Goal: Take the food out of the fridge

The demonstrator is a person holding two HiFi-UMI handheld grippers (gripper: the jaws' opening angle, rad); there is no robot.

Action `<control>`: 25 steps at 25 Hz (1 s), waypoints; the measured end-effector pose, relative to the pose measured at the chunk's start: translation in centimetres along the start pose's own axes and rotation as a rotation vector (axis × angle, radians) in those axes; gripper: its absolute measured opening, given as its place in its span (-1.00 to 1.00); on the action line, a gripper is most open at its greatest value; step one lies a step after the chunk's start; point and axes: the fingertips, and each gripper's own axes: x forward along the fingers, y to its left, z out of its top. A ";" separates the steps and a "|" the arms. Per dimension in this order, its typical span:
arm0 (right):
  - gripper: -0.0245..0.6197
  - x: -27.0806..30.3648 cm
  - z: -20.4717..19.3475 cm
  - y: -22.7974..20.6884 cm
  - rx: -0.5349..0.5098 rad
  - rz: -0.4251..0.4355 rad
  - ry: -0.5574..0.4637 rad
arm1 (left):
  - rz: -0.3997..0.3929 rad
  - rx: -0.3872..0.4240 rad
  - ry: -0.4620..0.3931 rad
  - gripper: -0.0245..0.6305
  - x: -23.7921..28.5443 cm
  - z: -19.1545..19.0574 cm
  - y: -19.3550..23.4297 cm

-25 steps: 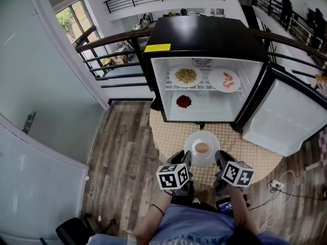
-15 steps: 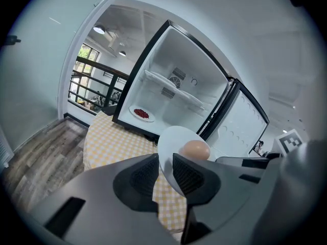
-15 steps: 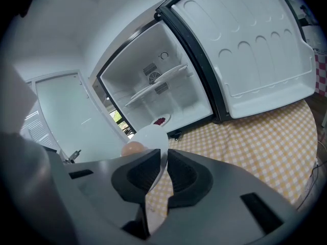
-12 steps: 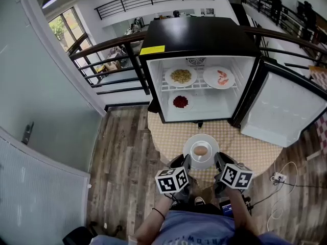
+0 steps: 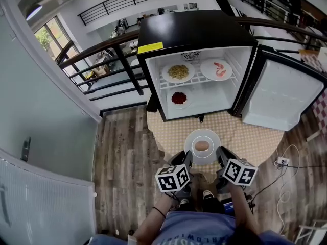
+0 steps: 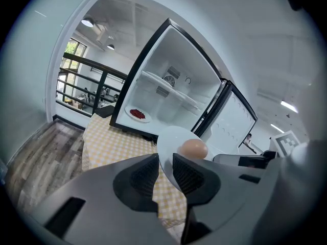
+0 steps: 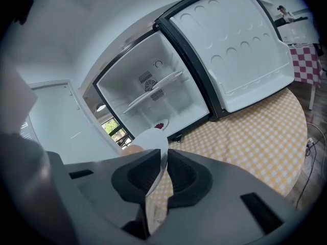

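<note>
Your plate (image 5: 210, 136), egg (image 5: 202, 146) on it, sits between your left gripper (image 5: 186, 157) and right gripper (image 5: 220, 155) over the table (image 5: 248, 133), fridge (image 5: 194, 32) behind, door (image 5: 281, 93) at right.

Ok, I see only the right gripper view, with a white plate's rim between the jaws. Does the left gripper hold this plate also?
Observer: Yes, the left gripper is shut on the white plate at the opposite rim.
Operator: What lies on it?
Observer: One brown egg, near the middle.
Operator: And on the upper shelf of the fridge? I see it only edge-on.
Observer: Two plates stand there, one with yellow food, one with pink shrimp.
</note>
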 end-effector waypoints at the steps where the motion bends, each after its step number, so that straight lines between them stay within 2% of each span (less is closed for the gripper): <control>1: -0.76 -0.2 -0.2 0.2 0.004 -0.004 -0.005 | -0.004 0.003 0.001 -0.63 -0.2 0.0 0.0; 19: -0.76 -4.5 -4.4 2.1 0.080 -0.067 -0.066 | -0.071 0.014 0.038 -0.63 -4.8 -2.9 0.7; 25: -0.76 -5.2 -5.0 3.0 0.085 -0.055 -0.080 | -0.084 0.022 0.029 -0.63 -5.9 -3.0 0.8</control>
